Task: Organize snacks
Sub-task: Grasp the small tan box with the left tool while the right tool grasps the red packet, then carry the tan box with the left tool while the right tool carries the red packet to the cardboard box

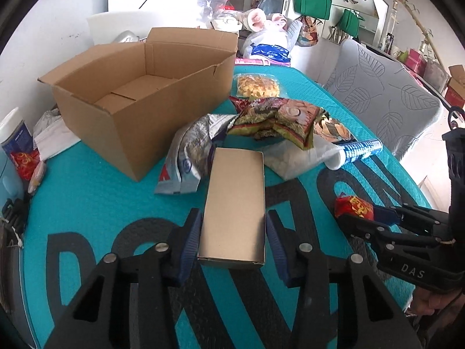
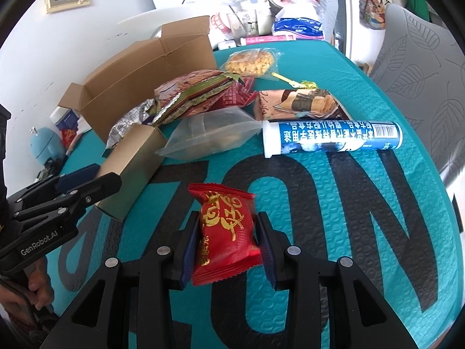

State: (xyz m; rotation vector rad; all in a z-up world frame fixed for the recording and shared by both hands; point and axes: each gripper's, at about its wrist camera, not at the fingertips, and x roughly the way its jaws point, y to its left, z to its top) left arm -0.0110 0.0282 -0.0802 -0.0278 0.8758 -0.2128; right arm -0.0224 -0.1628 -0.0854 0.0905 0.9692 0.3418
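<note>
A plain tan small box [image 1: 235,203] lies on the teal table mat [image 1: 96,200]. My left gripper [image 1: 234,247] has its blue pads against both long sides of the box, shut on it. My right gripper [image 2: 228,247] is shut on a red snack packet [image 2: 225,232] with gold lettering. In the left wrist view the right gripper [image 1: 375,218] holds the red packet [image 1: 353,208] at the right. In the right wrist view the left gripper [image 2: 78,186] grips the small box [image 2: 130,168]. An open cardboard box [image 1: 139,93] stands at the back left with nothing in it.
A pile of snacks lies behind the small box: a silver bag [image 1: 189,157], red-green packets [image 1: 276,119], a clear bag of yellow snacks [image 1: 257,85], a clear pouch [image 2: 212,133], a seaweed-roll pack [image 2: 299,103] and a blue-white tube [image 2: 331,138]. A grey chair [image 1: 386,99] stands right.
</note>
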